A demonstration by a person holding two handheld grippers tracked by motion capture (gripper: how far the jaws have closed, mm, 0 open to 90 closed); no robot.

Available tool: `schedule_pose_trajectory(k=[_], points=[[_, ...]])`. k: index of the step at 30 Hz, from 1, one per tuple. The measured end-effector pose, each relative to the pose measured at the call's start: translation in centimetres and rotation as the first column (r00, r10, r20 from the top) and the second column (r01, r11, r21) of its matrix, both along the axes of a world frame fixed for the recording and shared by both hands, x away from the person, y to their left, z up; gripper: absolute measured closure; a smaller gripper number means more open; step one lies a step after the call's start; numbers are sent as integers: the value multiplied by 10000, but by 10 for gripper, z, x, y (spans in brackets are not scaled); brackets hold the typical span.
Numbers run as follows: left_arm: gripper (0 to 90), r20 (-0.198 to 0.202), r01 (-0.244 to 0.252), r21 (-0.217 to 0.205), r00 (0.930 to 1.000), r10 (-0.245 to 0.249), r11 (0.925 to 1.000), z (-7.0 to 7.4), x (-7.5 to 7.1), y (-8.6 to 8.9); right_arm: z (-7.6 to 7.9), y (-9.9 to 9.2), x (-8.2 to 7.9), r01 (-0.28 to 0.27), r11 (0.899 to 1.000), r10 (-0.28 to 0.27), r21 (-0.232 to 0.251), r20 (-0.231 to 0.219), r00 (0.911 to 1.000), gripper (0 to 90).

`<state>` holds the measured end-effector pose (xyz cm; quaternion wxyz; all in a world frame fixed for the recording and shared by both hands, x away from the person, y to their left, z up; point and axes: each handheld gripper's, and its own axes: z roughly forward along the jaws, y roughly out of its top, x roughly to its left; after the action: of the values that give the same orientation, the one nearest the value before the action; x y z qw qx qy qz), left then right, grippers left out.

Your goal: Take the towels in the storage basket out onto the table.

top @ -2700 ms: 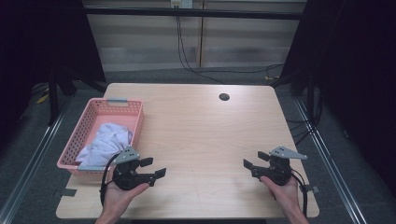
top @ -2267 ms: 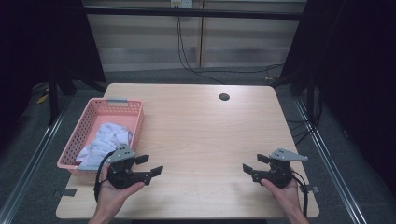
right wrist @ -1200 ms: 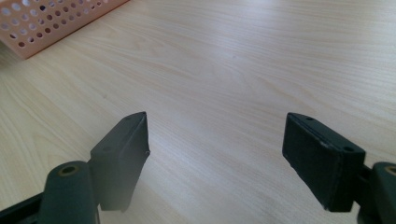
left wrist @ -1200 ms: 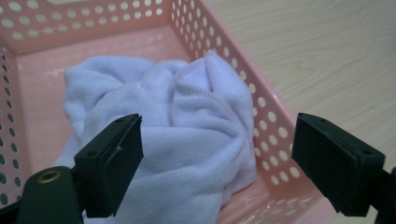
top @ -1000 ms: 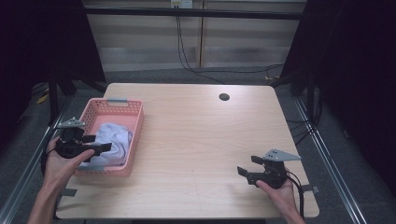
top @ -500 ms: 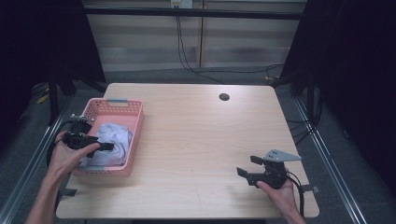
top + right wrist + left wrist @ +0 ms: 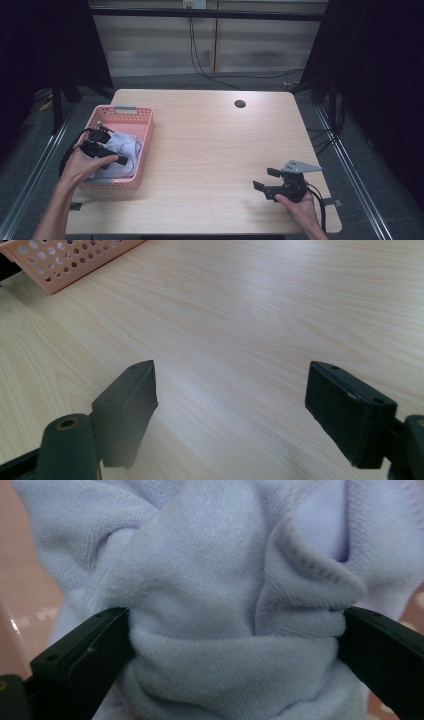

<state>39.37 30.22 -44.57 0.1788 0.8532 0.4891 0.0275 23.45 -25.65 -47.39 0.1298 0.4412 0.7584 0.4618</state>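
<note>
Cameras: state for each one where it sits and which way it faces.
High view: above the person's side, looking forward and down on the table; both forearms, left gripper, right gripper.
Left gripper view: on that gripper, facing the pale cloth between its open jaws.
Right gripper view: low, facing across bare wood.
Shared: the pink basket.

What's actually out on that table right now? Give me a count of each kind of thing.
Pink basket: 1
Pale lilac cloth, lying in the basket: 1
Handheld gripper: 2, the left gripper in the basket, its open jaws around the cloth, and the right gripper, open over the table
Total: 4
</note>
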Motion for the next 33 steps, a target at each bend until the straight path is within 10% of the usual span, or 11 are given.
schedule_pose_trajectory(k=[16, 33], points=[[0, -705, 229, 748, 9974, -177, 9969, -14, 12, -9, -1, 2, 1, -189, 9997, 187, -123, -123, 9997, 224], [420, -977, 156, 2011, 9952, 42, 9795, -8, 18, -22, -1, 4, 3, -299, 9991, 296, -291, -91, 9995, 238]])
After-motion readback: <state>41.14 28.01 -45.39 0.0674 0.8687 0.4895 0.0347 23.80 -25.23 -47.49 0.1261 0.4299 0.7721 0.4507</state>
